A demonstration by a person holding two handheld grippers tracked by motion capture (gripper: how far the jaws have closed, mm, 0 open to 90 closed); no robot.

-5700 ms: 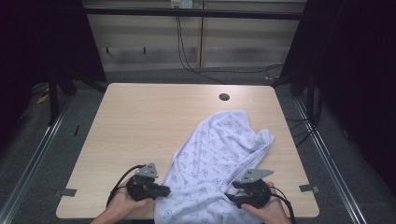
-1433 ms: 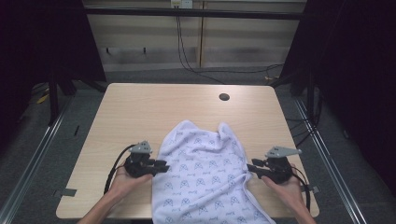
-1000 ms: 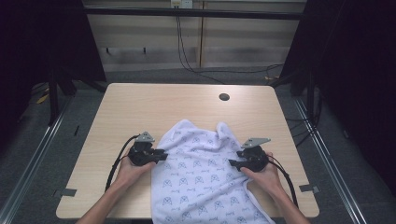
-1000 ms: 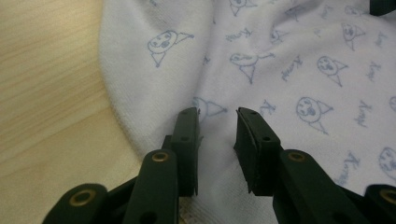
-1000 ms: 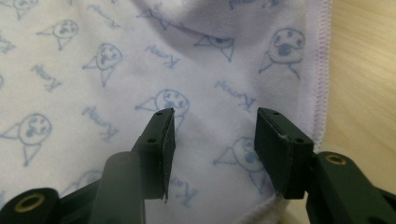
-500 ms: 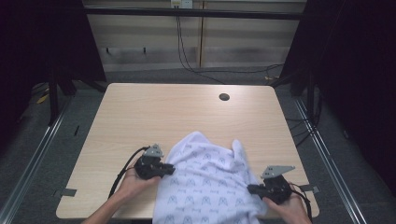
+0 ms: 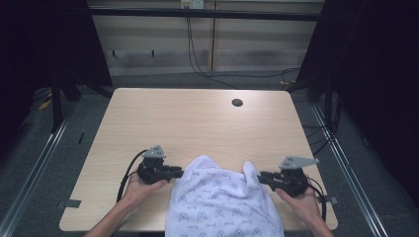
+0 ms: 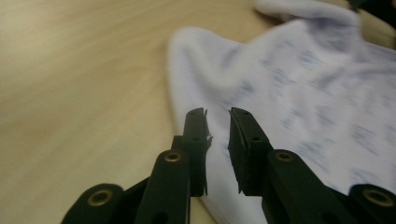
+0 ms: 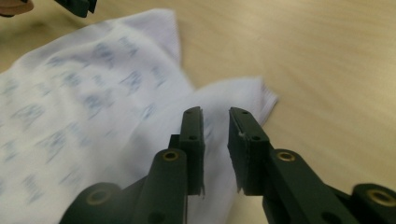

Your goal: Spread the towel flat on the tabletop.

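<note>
A cloth (image 7: 222, 197) lies on the table (image 7: 197, 118) at the middle of its near edge and hangs over that edge. The left gripper (image 7: 174, 173) sits just beside the cloth's left side, the right gripper (image 7: 264, 177) at its right side (both near the front). A hole (image 7: 237, 102) lies toward the far right corner.

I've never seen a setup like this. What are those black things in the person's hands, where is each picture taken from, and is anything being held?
A person sits at a wooden table, holding a hand-operated claw in each hand. The high view looks down from above: left claw, right claw. The other two pictures come from small cameras riding on each claw, looking along its black jaws. A white patterned cloth lies on the table and hangs over its near edge. Both claws have their jaws slightly apart over the cloth's edges; neither grips it.
</note>
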